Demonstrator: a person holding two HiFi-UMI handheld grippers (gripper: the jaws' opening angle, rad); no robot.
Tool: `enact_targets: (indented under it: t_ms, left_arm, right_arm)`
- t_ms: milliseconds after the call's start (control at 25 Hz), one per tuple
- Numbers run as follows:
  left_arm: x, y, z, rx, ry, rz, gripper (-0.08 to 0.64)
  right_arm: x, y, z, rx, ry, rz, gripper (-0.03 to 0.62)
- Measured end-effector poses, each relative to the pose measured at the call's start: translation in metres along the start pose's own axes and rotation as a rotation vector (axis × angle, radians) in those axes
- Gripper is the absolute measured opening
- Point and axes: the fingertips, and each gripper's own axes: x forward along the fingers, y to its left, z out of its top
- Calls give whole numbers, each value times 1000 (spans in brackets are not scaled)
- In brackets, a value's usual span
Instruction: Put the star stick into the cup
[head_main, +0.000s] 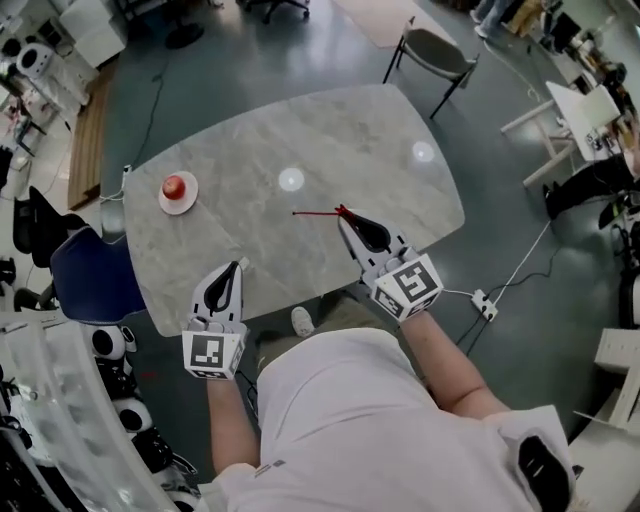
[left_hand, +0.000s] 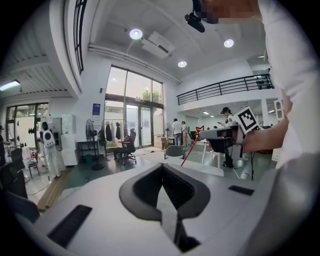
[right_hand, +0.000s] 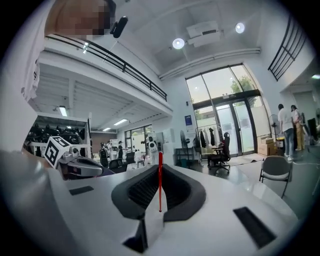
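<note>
A small red cup (head_main: 178, 186) stands on a white saucer (head_main: 166, 203) at the left of the grey marble table (head_main: 330, 130). My right gripper (head_main: 345, 213) hovers over the table's near right part, shut on the thin red star stick (head_main: 315, 213), which points left toward the cup. In the right gripper view the stick (right_hand: 160, 180) stands upright between the jaws of the right gripper (right_hand: 160, 192). My left gripper (head_main: 236, 268) rests near the front edge, shut and empty. The left gripper view shows the star stick (left_hand: 191, 149) and the right gripper (left_hand: 225, 133) beyond the left gripper (left_hand: 167, 195).
A grey chair (head_main: 437, 52) stands past the table's far side and a blue chair (head_main: 95, 275) at its left. A power strip (head_main: 484, 303) and cables lie on the floor to the right. White robot parts (head_main: 50, 400) crowd the lower left.
</note>
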Motion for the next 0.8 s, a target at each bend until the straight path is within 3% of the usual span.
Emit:
enact_targets:
  t_ms: [320, 560, 800]
  left_arm:
    - [-2, 19, -9, -72, 84, 220, 0]
    - [-23, 20, -27, -150, 164, 419, 0]
    - [-50, 22, -42, -205, 199, 529, 0]
  right_arm:
    - [65, -13, -2, 16, 45, 226, 25]
    - [100, 0, -14, 46, 87, 416, 25]
    - [126, 28, -20, 60, 108, 538, 25]
